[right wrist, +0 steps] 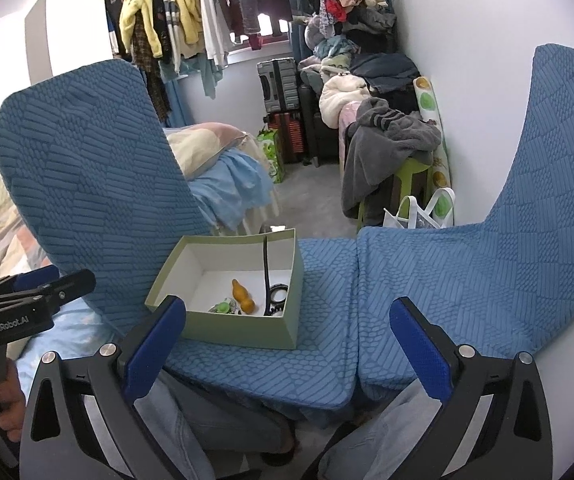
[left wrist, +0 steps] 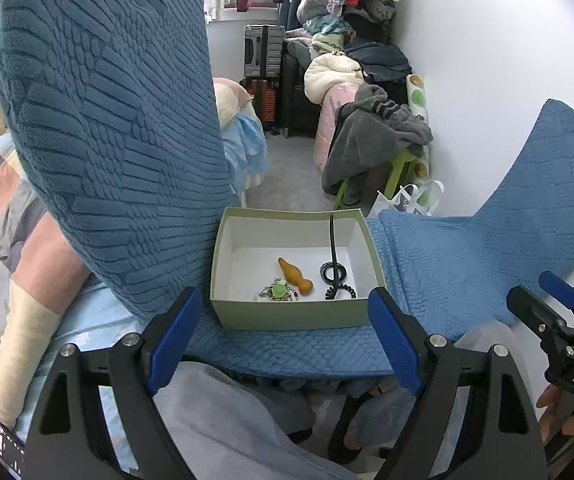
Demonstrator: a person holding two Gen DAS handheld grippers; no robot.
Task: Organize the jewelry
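Jewelry lies in the box [left wrist: 291, 312] on the blue seat [left wrist: 295, 348]: a gourd pendant [left wrist: 296, 276] mid-floor, a green piece [left wrist: 278, 290] just beside it, black rings [left wrist: 332, 273] and a black cord [left wrist: 332, 240] on its other side. Left claw [left wrist: 283, 344] and right claw [right wrist: 287, 344] both hang spread, short of the box, holding nothing.

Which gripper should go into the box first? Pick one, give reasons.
Left. The left gripper is open and squarely faces the green box, just short of it. The right gripper, also open, sits off toward the box's right corner.
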